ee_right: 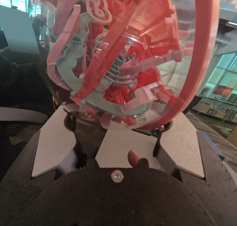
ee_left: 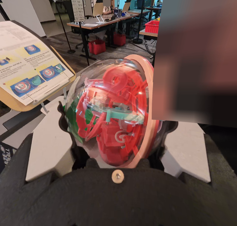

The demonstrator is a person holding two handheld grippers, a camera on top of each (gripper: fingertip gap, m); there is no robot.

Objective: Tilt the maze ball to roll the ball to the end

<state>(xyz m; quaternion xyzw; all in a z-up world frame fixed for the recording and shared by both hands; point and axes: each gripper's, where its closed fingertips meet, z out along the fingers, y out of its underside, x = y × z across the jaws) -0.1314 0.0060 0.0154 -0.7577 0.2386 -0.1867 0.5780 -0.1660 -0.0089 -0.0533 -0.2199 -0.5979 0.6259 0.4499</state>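
Note:
The maze ball (ee_left: pixel 109 110) is a clear sphere with red, pink and teal tracks inside and a pink rim around its middle. My left gripper (ee_left: pixel 115 117) is shut on it, with the white fingers (ee_left: pixel 51 136) pressing its two sides. In the right wrist view the maze ball (ee_right: pixel 115 59) fills the upper frame, held up and tilted. My right gripper (ee_right: pixel 118 118) is shut on its lower part. A small shiny ball (ee_right: pixel 87 115) sits low inside the sphere near the left finger. A blurred patch hides the ball's right side in the left wrist view.
An instruction sheet on a tilted board (ee_left: pixel 32 65) stands close on the left. Behind are desks (ee_left: pixel 96 23), red bags (ee_left: pixel 96 46) on the floor, a red crate (ee_left: pixel 152 27), pole stands and a seated person. Windows (ee_right: pixel 218 72) show at the right.

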